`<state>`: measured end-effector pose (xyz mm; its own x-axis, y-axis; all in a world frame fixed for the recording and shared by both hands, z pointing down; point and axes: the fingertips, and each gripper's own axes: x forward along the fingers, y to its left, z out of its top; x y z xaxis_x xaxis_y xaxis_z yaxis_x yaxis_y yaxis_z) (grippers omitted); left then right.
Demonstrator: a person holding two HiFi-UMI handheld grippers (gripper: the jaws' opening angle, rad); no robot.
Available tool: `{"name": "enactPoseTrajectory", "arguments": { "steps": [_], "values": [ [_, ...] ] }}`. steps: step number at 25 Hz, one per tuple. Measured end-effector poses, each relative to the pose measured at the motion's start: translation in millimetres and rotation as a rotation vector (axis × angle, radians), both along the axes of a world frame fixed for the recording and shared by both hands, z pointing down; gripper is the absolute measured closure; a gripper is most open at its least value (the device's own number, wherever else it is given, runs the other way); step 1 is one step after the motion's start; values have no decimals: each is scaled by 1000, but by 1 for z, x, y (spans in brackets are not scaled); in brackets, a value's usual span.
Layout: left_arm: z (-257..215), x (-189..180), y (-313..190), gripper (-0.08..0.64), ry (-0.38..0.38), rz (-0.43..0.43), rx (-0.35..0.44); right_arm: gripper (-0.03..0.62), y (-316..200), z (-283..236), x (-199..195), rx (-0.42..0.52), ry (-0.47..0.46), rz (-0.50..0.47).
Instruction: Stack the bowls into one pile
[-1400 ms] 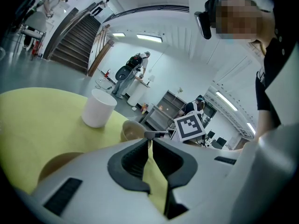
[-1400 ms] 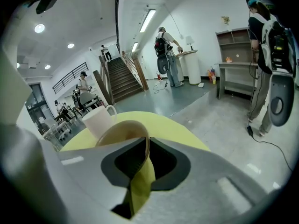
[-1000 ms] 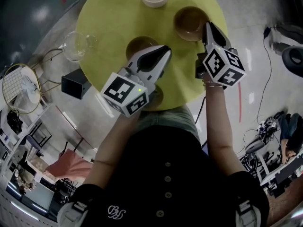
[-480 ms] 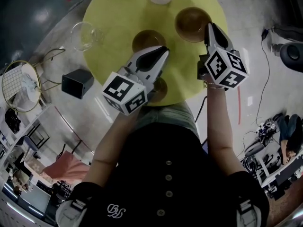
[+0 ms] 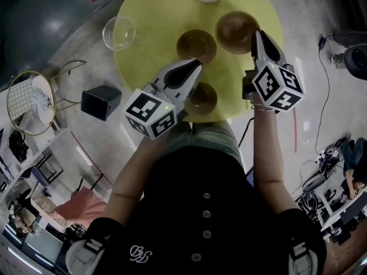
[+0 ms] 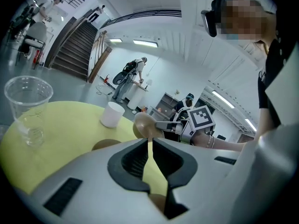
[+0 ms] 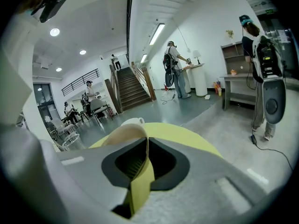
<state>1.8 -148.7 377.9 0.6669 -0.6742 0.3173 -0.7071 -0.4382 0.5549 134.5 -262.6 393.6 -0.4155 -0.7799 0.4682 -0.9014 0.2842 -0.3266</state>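
Yellow table [image 5: 155, 16] | right gripper [image 5: 256, 35] pinches bowl [image 5: 234, 30] rim near right edge | left gripper [image 5: 197, 65] pressed together

Head view: from above the person, looking steeply down on the round worktop [image 5: 160, 22] just ahead. Each gripper view rides low, close behind its own jaws, facing across that shared worktop. The left one also shows the right gripper [image 6: 157, 124].

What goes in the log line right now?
right gripper: shut on rim of far brown bowl | left gripper: shut, empty, over near brown bowl | middle brown bowl: on yellow table | nothing stacked
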Motion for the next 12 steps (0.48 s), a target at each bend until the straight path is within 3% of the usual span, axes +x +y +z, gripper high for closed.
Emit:
{"name": "enactPoseTrajectory", "arguments": {
  "steps": [12],
  "values": [
    [-22, -37, 16, 521, 20, 32, 72, 577, 39, -28, -50, 50, -9, 7]
  ]
}}
